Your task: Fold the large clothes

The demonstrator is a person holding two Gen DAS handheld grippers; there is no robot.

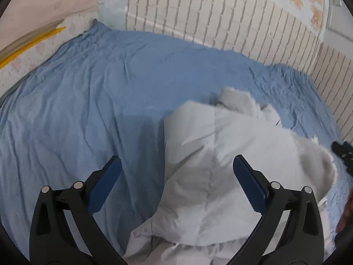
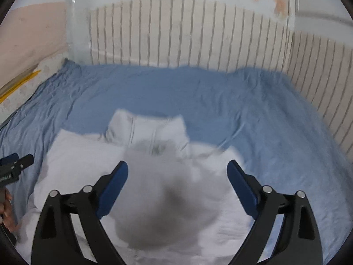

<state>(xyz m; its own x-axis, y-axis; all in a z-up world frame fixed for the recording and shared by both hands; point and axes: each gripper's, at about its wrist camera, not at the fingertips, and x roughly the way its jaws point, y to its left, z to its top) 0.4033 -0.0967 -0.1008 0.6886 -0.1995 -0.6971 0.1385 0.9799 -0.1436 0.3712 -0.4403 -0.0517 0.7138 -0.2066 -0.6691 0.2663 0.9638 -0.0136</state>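
The pale grey, padded, quilted garment with a fleecy lining (image 1: 211,163) lies bunched on the blue, wrinkled bed sheet (image 1: 88,92), toward the near edge of the sheet and well apart from the slatted, cream-coloured wall panel (image 1: 220,15) behind it. A stitched seam runs down the middle of the garment, and a collar or flap stands up at its far end. From its puffed shape, the garment is judged to be soft, bulky and fairly light; it is expected to sag and slump when lifted, and the smooth outer fabric may slip between flat pads. It is not fragile. A hold is best taken at a hem, a seam or a doubled edge, where the layers are thin enough to be pinched firmly; the thick middle is to be avoided.

The left tool (image 1: 176,170) is seen spread wide above the garment's left edge, angled downward, with one blue pad over the sheet and the other over the garment. Nothing is pinched.

The right tool (image 2: 177,172) is likewise spread wide and tilted down over the middle of the garment, whose surface is blurred in this view. No fabric is gripped between the pads. In the right wrist view, the left tool and part of a hand (image 2: 6,207) appear just beside the garment's left side.
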